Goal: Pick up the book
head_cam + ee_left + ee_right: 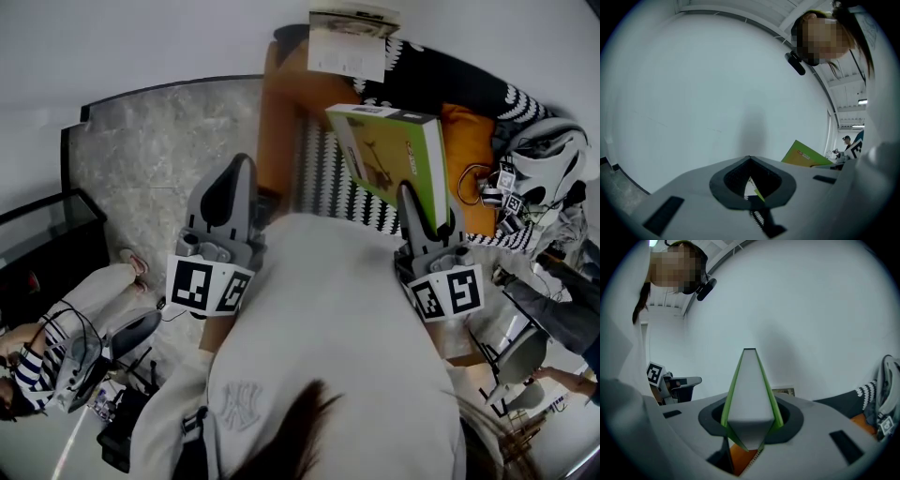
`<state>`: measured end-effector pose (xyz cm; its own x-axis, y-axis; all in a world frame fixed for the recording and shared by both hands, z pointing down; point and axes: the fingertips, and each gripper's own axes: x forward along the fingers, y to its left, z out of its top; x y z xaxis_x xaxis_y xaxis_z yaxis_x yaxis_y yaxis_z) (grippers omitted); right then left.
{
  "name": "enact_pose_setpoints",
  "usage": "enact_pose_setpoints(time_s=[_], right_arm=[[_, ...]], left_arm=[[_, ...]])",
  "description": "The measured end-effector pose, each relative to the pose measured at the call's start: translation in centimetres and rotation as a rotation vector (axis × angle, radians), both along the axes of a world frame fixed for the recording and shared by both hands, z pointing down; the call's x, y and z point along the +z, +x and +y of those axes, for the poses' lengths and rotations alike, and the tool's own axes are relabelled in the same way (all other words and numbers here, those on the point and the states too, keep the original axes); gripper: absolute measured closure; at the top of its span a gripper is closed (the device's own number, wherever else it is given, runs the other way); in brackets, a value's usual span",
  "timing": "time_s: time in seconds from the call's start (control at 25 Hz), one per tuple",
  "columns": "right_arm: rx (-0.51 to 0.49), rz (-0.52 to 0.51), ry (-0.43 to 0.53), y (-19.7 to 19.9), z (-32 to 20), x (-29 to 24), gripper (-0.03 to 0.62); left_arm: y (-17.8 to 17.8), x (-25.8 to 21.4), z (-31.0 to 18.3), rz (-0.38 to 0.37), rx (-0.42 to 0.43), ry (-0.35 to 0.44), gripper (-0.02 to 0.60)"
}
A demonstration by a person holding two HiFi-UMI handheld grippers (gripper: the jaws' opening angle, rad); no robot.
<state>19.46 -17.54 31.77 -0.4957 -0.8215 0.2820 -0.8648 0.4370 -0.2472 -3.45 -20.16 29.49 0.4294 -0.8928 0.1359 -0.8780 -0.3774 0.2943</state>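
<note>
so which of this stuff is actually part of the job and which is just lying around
Part of the job:
- green book, clamped in the right tool
- left tool, shut and empty

Just lying about:
- pale booklet
- orange cushion
- zigzag cloth
- white headgear

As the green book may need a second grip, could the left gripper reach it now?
Probably yes: nothing stands between the left gripper and the green book, though its jaws are shut.

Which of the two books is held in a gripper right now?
The green-covered book, clamped in the right gripper; the pale book lies apart from it, ungripped.
</note>
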Motion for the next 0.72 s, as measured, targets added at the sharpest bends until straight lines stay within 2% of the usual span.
enact_pose_setpoints(time_s=[0.72], right_arm=[[-0.004,-0.002,-0.020,-0.27,0.14,0.36,0.445]], left_arm=[[-0.12,0.18,0.19,-0.005,0.004,-0.007,0.572]])
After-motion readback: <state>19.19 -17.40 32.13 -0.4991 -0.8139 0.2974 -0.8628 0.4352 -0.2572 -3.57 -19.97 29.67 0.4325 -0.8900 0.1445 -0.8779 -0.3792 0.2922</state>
